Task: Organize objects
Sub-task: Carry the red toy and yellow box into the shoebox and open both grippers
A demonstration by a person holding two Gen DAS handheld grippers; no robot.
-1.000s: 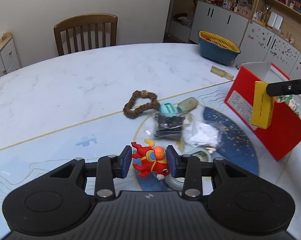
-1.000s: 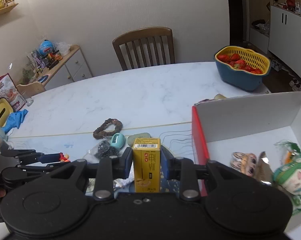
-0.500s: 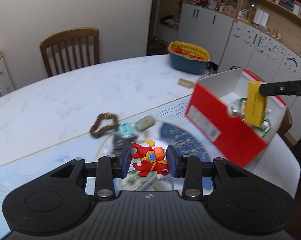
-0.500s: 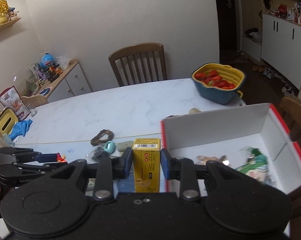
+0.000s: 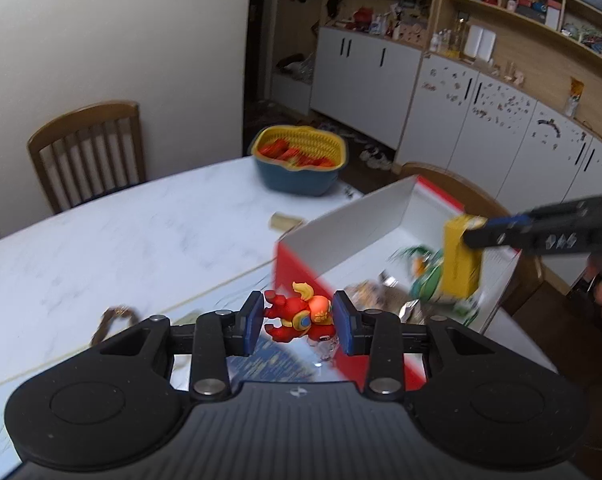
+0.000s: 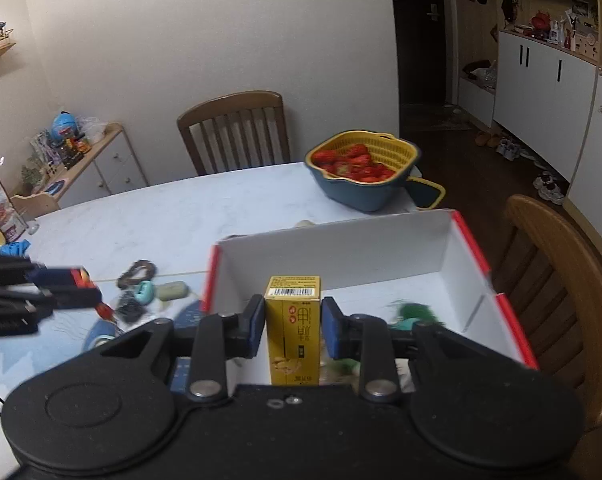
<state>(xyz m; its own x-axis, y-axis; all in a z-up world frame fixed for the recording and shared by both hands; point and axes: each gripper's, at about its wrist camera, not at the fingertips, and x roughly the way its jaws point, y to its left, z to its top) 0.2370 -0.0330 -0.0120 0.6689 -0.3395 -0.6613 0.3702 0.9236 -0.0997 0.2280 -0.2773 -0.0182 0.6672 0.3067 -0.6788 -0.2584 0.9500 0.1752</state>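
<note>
My left gripper [image 5: 297, 322] is shut on a red and orange toy figure [image 5: 299, 314] and holds it above the table, just left of the red box [image 5: 301, 280]. My right gripper [image 6: 293, 322] is shut on a yellow carton [image 6: 293, 336] and holds it upright over the open box [image 6: 513, 332], whose inside is white. The carton [image 5: 459, 260] and the right gripper [image 5: 475, 236] also show in the left wrist view, over the box. A green packet [image 6: 415, 314] and other small items lie in the box.
On the marble table [image 6: 161, 216] lie a brown bead bracelet [image 6: 137, 272], a teal item [image 6: 145, 292], a grey-green piece [image 6: 172, 290] and a dark bag [image 6: 129, 309]. A blue and yellow basket of strawberries [image 6: 361, 168] stands at the far side. Wooden chairs [image 6: 237, 128] stand around.
Both grippers have moved right toward the box, each keeping its object. The yellow carton now hangs over the box's inside. The toy figure is now close to the box's left wall.
</note>
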